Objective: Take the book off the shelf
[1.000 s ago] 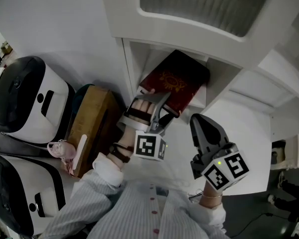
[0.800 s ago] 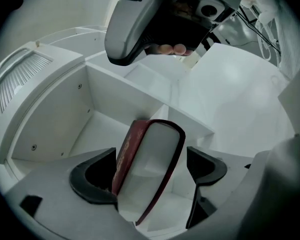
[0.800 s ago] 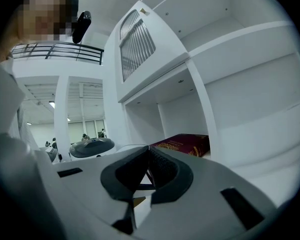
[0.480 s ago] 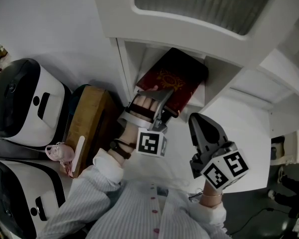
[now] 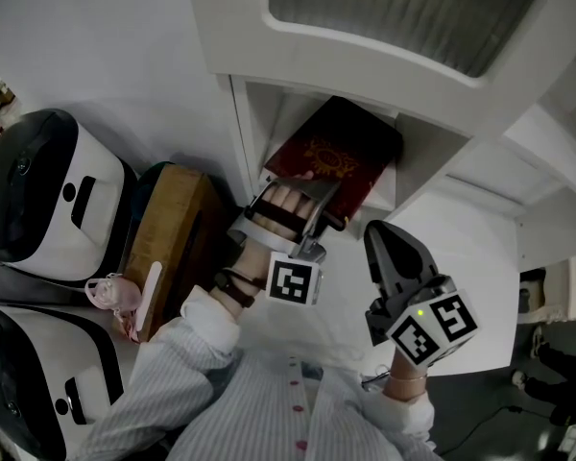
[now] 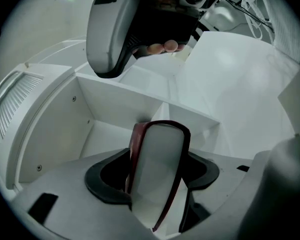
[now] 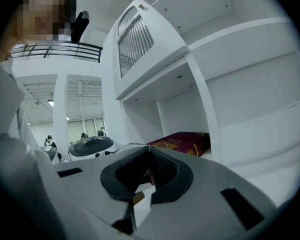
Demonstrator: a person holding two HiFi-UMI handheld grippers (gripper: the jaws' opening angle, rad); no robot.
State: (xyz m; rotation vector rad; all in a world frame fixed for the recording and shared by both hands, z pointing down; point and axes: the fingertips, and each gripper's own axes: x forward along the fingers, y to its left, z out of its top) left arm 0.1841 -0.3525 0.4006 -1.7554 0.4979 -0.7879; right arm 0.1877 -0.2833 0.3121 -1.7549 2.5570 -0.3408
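A dark red book (image 5: pixel 341 152) with a gold emblem lies flat in a compartment of the white shelf (image 5: pixel 254 123), its near edge sticking out. My left gripper (image 5: pixel 305 192) is at that edge. In the left gripper view the book (image 6: pixel 160 146) stands edge-on between the jaws of my left gripper (image 6: pixel 158 176). They are closing, and both pads touch its covers. My right gripper (image 5: pixel 392 250) hangs shut and empty to the right, below the shelf. In the right gripper view the book (image 7: pixel 182 141) lies beyond my right gripper (image 7: pixel 149 176).
Two white, dark-topped machines (image 5: pixel 48 195) stand at the left. Beside them are a brown wooden box (image 5: pixel 173 229) and a small pink thing (image 5: pixel 115 291). A white panel (image 5: pixel 466 248) lies to the right of the compartment. A louvred panel (image 5: pixel 394 8) sits above it.
The left gripper has stayed at the book's near edge and its jaws have drawn in around it. The right gripper has not moved.
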